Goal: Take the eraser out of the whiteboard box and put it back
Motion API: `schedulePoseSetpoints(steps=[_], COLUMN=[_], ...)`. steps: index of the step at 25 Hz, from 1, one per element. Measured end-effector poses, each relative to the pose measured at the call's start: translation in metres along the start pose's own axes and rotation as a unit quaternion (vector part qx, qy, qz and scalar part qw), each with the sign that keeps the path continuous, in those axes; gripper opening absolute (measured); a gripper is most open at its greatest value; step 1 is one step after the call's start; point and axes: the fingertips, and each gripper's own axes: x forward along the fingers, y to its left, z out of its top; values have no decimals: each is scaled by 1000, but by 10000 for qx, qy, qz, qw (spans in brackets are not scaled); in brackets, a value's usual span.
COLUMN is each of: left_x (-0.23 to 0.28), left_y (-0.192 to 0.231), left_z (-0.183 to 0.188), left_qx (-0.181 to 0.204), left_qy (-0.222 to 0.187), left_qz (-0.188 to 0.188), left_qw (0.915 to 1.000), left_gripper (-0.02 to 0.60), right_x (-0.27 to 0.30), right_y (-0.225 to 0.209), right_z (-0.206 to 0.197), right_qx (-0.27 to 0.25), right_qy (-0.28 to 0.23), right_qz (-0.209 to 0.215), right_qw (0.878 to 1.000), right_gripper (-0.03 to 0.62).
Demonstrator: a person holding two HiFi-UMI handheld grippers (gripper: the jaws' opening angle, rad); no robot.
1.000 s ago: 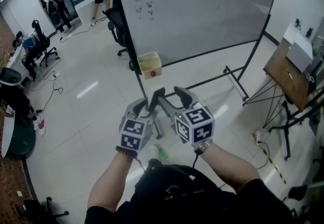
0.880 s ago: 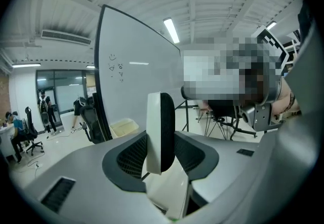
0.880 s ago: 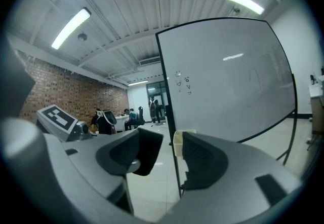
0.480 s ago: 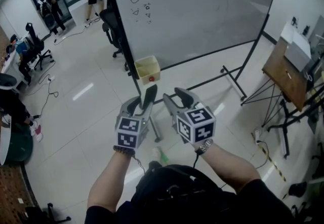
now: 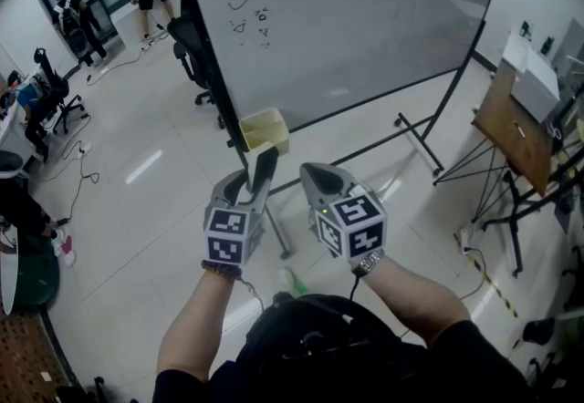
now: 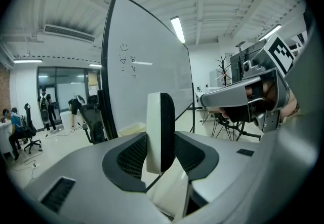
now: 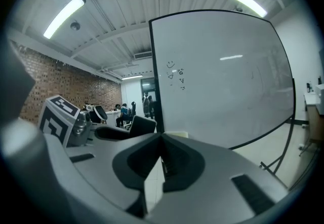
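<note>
A black-and-white eraser (image 5: 265, 167) stands upright in my left gripper (image 5: 255, 175), whose jaws are shut on it; in the left gripper view the eraser (image 6: 161, 132) shows edge-on, white back to the left and black felt to the right. My right gripper (image 5: 308, 173) sits beside it, shut with nothing between its jaws (image 7: 162, 139). The pale yellow whiteboard box (image 5: 265, 129) hangs at the lower left corner of the whiteboard (image 5: 347, 18), just beyond both grippers. The box (image 6: 131, 127) also peeks out behind the eraser.
The whiteboard's black stand legs (image 5: 420, 141) spread over the floor to the right. A wooden table (image 5: 516, 128) and tripods stand at the far right. Office chairs (image 5: 187, 36) and people are at the back left. A small green thing (image 5: 292, 281) lies on the floor.
Both grippers have moved toward the whiteboard box, the left one carrying the eraser. The right gripper's jaws, open a second ago, have shut.
</note>
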Motion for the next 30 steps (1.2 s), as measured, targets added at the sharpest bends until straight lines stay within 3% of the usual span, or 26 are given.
schedulePoseSetpoints(steps=[16, 30], left_x=[49, 107], left_y=[50, 79], left_z=[19, 26], left_qx=[155, 840], left_qy=[-100, -111], left_qz=[-253, -482], left_qw=[9995, 9952], left_gripper=[161, 161], right_x=[54, 97], right_y=[-16, -44], right_z=[7, 4], right_qx=[72, 224], right_qy=[143, 272], right_qz=[-345, -763], right_qw=[9993, 9965], right_gripper=[18, 18])
